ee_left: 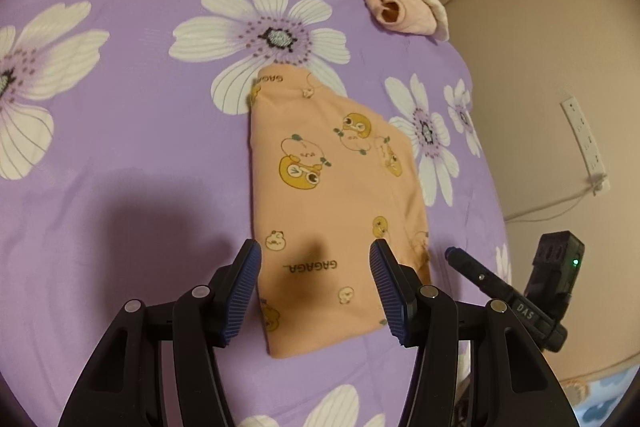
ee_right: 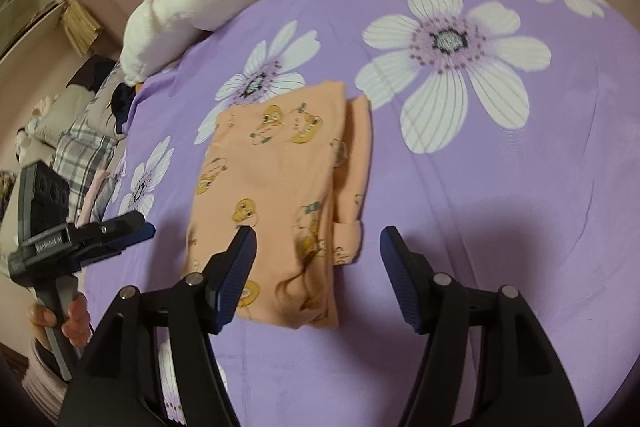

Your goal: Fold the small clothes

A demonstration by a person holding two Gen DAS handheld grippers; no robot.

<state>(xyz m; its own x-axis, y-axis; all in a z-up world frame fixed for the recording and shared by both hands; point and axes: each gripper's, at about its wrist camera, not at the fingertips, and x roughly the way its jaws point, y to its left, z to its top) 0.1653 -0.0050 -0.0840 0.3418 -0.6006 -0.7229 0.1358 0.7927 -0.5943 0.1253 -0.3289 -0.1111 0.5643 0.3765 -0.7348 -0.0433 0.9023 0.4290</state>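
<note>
Left gripper (ee_left: 316, 253), ribbed blue pads on black plastic arms, is hanging released, its jaws apart above the near end of the folded garment (ee_left: 332, 195). Right gripper (ee_right: 318, 241) is likewise standing released, nothing between its pads. The peach knit garment, printed with cartoon ducks, is lying as a flat oblong on the smooth purple flowered bedsheet (ee_left: 132, 99); a pink folded cloth (ee_left: 394, 5) is sitting near the far edge.
</note>
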